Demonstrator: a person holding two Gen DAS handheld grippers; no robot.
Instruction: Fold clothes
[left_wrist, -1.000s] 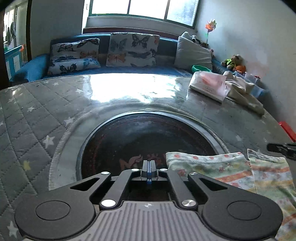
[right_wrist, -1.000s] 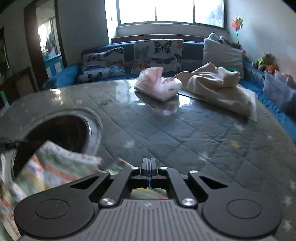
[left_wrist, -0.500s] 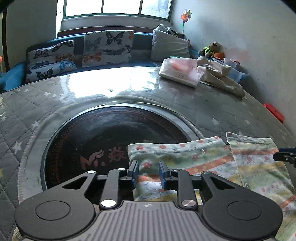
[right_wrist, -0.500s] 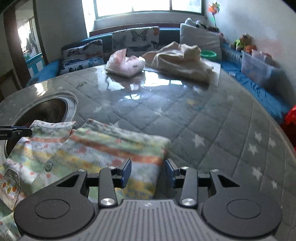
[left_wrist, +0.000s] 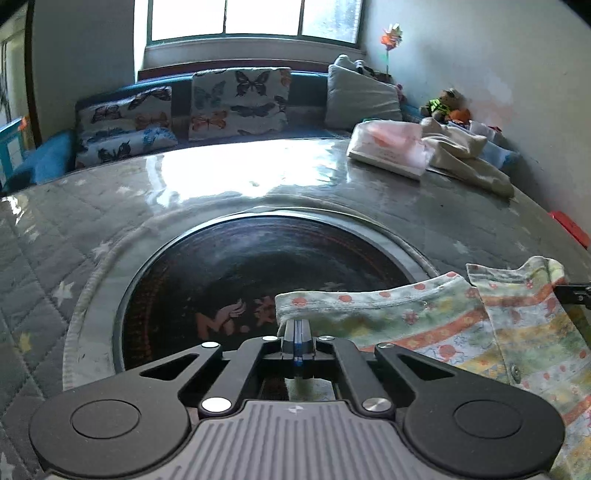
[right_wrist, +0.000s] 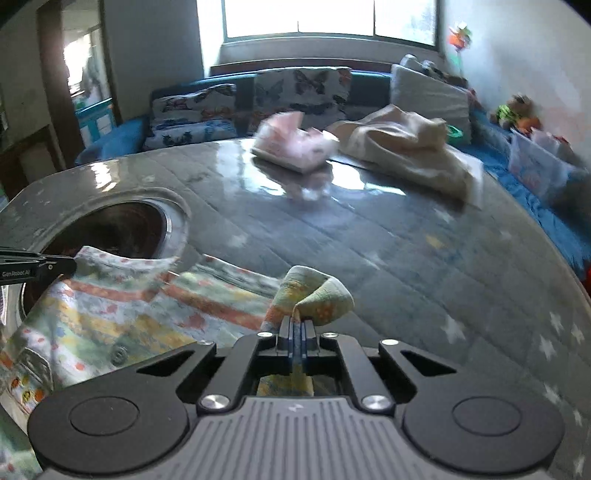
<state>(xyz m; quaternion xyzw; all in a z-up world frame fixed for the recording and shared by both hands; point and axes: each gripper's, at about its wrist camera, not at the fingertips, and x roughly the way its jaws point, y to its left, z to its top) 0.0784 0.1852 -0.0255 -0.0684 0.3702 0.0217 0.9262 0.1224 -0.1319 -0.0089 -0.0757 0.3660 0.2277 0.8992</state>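
A small striped, flower-printed shirt (left_wrist: 461, 332) lies at the near edge of the grey quilted table, partly over the dark round inset (left_wrist: 258, 273). My left gripper (left_wrist: 297, 328) is shut on the shirt's left edge. In the right wrist view the same shirt (right_wrist: 129, 314) spreads to the left, and my right gripper (right_wrist: 295, 326) is shut on its right edge, which bunches up above the fingers. The left gripper's tip shows at the far left of that view (right_wrist: 37, 266); the right gripper's tip shows at the right edge of the left wrist view (left_wrist: 576, 293).
A pink tissue pack (right_wrist: 295, 151) and a heap of beige cloth (right_wrist: 406, 147) lie at the table's far side. A blue sofa with butterfly cushions (left_wrist: 236, 103) runs behind, toys in the right corner (left_wrist: 443, 105). The wall stands close on the right.
Half a second ago both grippers were open around the shirt's edges. Both have now shut on the cloth, and the right edge has lifted and bunched.
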